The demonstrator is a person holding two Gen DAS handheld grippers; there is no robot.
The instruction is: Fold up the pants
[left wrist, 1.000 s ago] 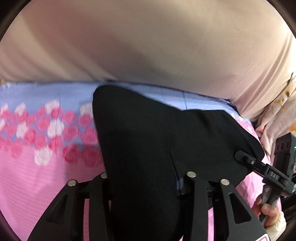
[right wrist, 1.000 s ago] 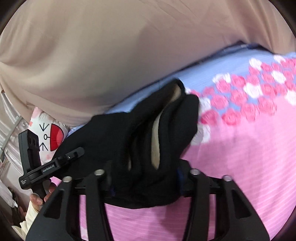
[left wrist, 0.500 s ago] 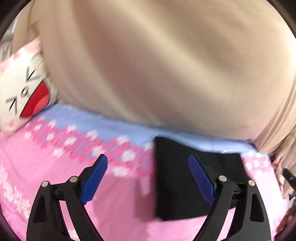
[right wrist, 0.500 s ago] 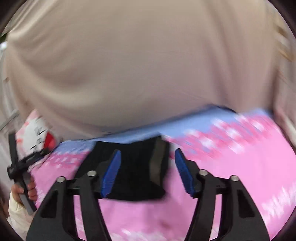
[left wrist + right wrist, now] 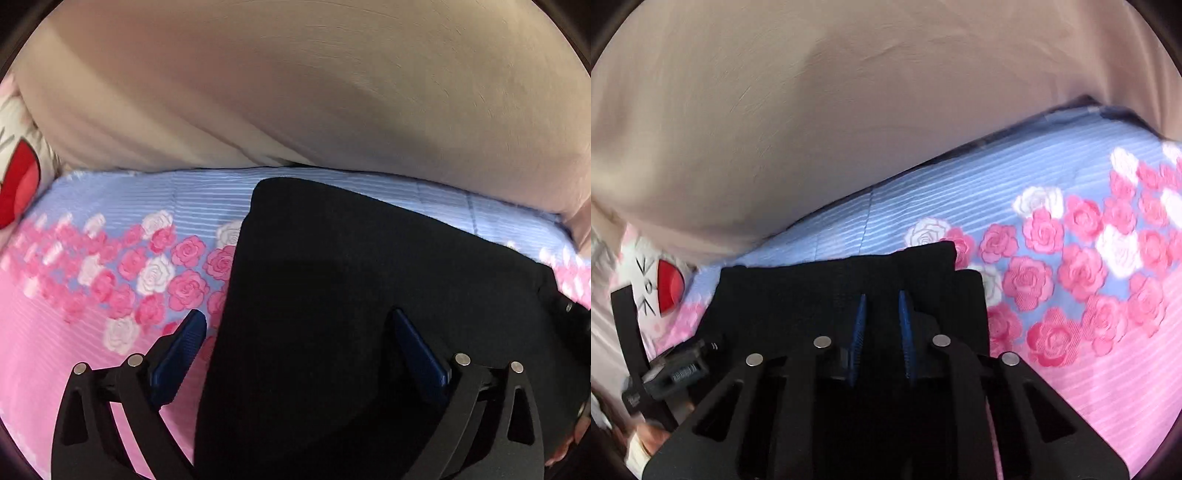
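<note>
The black pants [image 5: 362,280] lie folded in a compact stack on the pink and blue rose-print bedsheet [image 5: 74,332]. My left gripper [image 5: 295,325] is open wide, its blue pads low over the pants' left edge, holding nothing. In the right wrist view the pants [image 5: 820,288] lie just ahead. My right gripper [image 5: 882,310] hovers over them with its blue pads [image 5: 860,317] close together and a narrow gap between; no cloth shows in the gap. The left gripper's body [image 5: 676,373] shows at the pants' left side.
A beige padded headboard [image 5: 295,92] rises behind the bed. A cat-face pillow [image 5: 661,284] lies at the left end of the bed. A hand [image 5: 646,439] holds the left gripper's handle.
Both grippers let go of the pants and pulled back. They have since come down low over the folded stack again. The right gripper's jaws have narrowed.
</note>
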